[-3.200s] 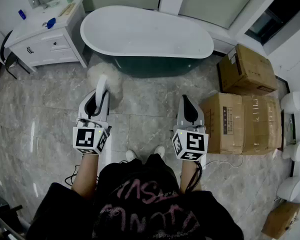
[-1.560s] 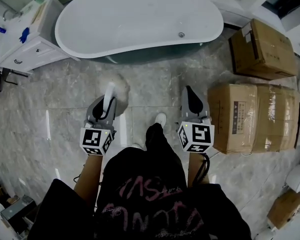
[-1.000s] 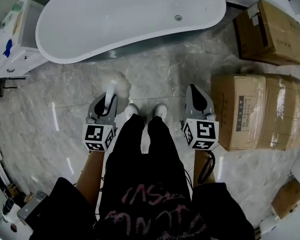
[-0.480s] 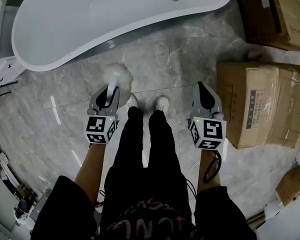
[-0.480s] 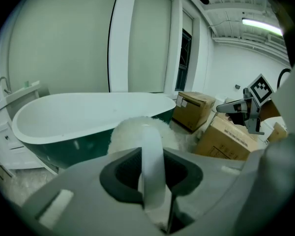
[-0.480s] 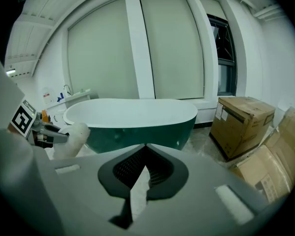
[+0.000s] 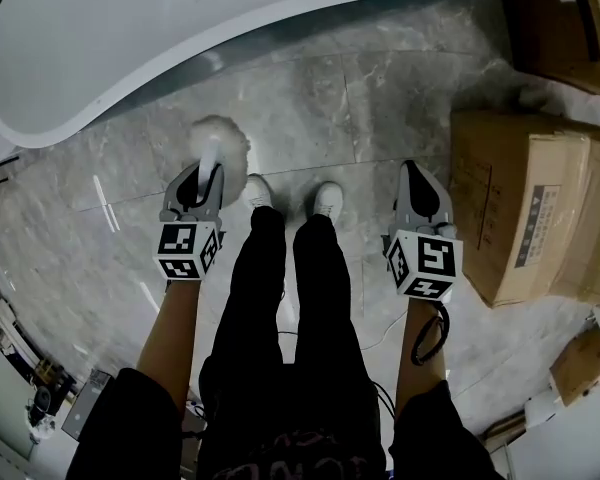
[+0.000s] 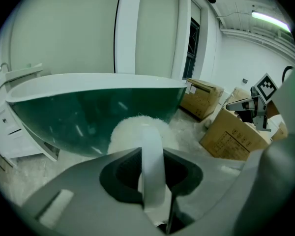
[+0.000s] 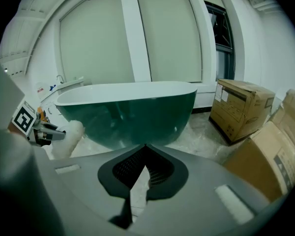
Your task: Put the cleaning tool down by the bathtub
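Fluff of the cleaning tool (image 7: 220, 140) seemed light, soft; left gripper (image 7: 207, 171) clasped its stiff handle (image 8: 152, 171) near the bathtub (image 7: 130, 28), right gripper (image 7: 413, 171) closed, empty.

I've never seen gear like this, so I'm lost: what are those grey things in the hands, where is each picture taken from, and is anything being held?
No robot here: a person stands on the marble floor with a hand-held gripper in each hand. The head view comes from a camera on their head, looking down; the other two come from cameras riding on each gripper. The left gripper has its jaws closed on the white handle of a fluffy cleaning tool. The right gripper is shut and empty. Ahead is the bathtub; cardboard boxes stand on the right.
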The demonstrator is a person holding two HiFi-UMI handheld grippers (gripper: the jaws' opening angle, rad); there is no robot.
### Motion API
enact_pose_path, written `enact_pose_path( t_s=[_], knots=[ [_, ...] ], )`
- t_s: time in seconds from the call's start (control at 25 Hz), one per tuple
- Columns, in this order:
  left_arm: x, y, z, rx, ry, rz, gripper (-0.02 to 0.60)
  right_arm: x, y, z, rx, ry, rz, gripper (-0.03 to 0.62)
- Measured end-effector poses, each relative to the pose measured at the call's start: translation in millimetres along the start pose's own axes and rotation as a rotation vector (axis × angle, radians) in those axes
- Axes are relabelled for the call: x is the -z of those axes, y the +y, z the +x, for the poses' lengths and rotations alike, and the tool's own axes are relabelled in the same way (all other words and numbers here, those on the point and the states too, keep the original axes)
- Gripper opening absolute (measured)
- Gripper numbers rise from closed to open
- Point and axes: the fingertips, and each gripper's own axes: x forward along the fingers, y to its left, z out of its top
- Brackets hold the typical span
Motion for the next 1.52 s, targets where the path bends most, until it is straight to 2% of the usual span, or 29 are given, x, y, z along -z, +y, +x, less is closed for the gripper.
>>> enact_pose_path(
  t_s=[0.68,1.16,1.52],
  knots=[
    [109.8,56.4,118.8,-0.038,0.016,0.008,0.089,128.8,-10.5,123.1,-0.013,0.078,-0.009,0.018],
    [191.1,85.7,184.4,-0.057,0.030,-0.023,0.089,210.6,-7.9,195.4,-0.036,0.118,-0.015,0.020],
    [239.6,108.3,227.0,-0.076,0.070,-0.067,0.089,248.0,-1.2,251.9,-0.068,0.144,-0.023,0.021]
  ],
)
